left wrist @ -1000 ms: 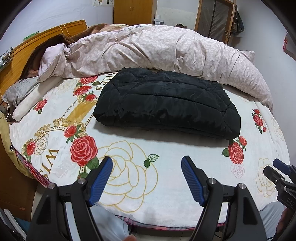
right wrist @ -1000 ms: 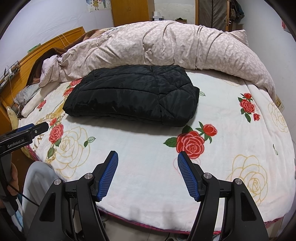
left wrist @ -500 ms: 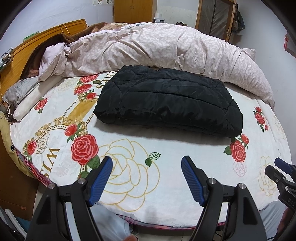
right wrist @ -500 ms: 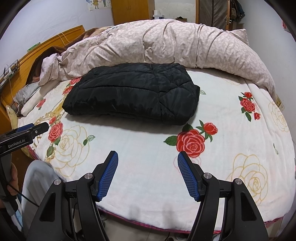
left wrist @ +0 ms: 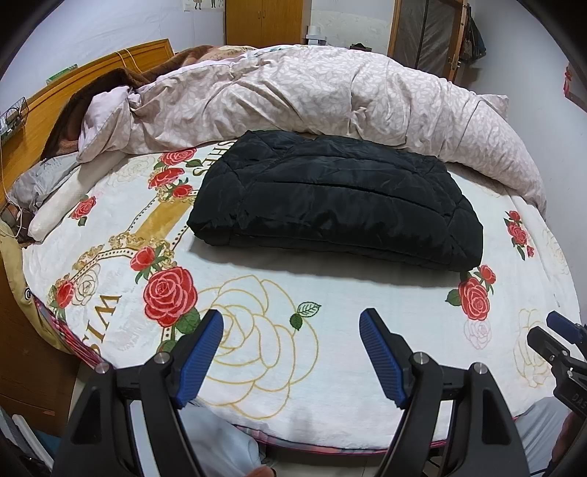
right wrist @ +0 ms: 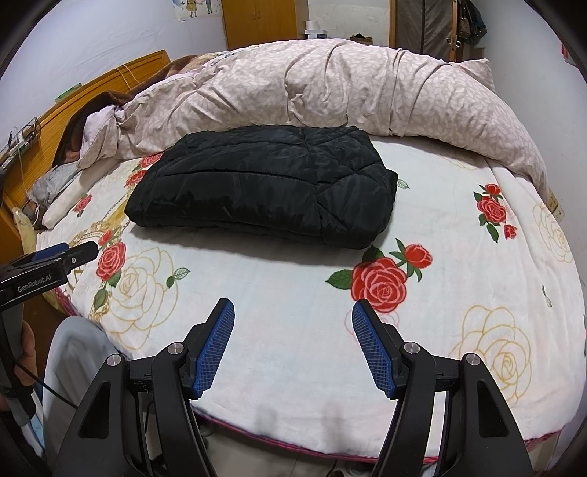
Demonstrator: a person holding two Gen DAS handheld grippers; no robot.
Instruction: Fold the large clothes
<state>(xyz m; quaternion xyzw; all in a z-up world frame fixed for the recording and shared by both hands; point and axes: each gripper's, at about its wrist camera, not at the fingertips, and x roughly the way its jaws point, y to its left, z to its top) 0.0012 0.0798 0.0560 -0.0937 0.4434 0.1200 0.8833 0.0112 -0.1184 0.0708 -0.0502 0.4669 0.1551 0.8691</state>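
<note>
A black quilted puffer jacket (left wrist: 334,198) lies folded into a thick, tidy rectangle on the white fleece blanket printed with red and cream roses (left wrist: 330,352) that covers the bed. It sits toward the far half of the bed, its long side running across, and its back edge lies just beside the long rumpled pale pink duvet with a leaf pattern (left wrist: 312,99) heaped along the far side; from here I cannot say whether the two touch. From the right-hand camera the same jacket (right wrist: 264,187) shows stacked layers along its near edge, with a clear shadow on the blanket (right wrist: 293,293) in front of it.

The left gripper (left wrist: 291,352), black with blue ribbed pads, hangs over the near edge of the bed, well apart from the jacket, its jaws spread wide with nothing between them but the yellow outline of a printed rose. The right gripper (right wrist: 293,341) is in the same posture: jaws parted, nothing held, hovering above bare blanket short of the jacket.

At the left of the bed a wooden headboard (left wrist: 91,73) rises, with a brown blanket (left wrist: 110,80) bunched against it and a white rolled pillow (left wrist: 62,205) below. A wooden wardrobe (right wrist: 260,22) stands against the far wall. A person's hand (right wrist: 22,352) grips the handle of the left gripper at the edge of the right camera's view.
</note>
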